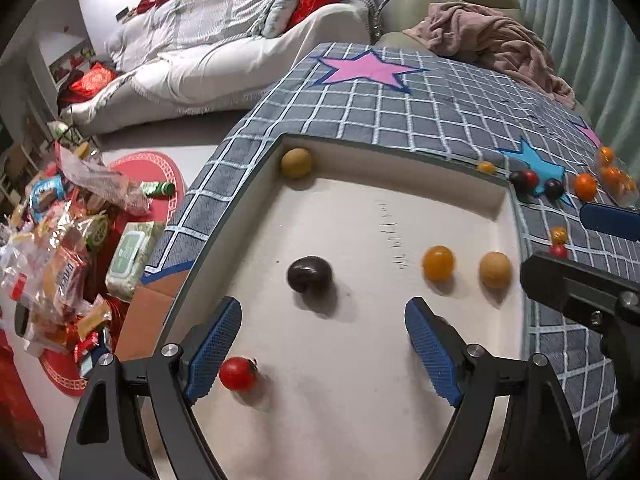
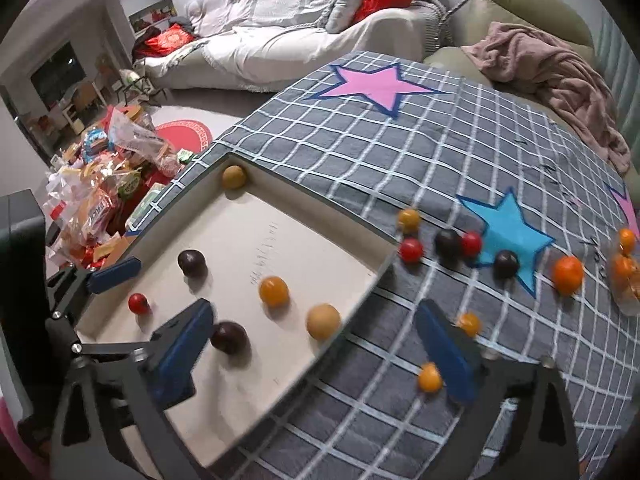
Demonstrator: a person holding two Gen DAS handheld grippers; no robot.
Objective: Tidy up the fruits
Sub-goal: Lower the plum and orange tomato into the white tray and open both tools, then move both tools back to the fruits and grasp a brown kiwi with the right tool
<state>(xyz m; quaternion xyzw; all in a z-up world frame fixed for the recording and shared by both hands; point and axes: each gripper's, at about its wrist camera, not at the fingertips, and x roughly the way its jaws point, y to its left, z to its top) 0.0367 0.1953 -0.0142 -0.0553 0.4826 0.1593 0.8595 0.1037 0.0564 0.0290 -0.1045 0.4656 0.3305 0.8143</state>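
A tray [image 2: 360,284] lies on the cloth [image 2: 400,152] that covers the bench. In the tray, one fruit [image 2: 234,177] sits in the far corner. Nearer lie a plum [image 2: 191,263], a tomato [image 2: 138,303] left of it, and two round fruits [image 2: 273,291] to the right. More fruits [image 2: 411,250] lie on the cloth right of the tray. Left of the bench, snack bags [image 2: 100,200] are on the floor. A sofa [image 2: 280,40] stands behind.
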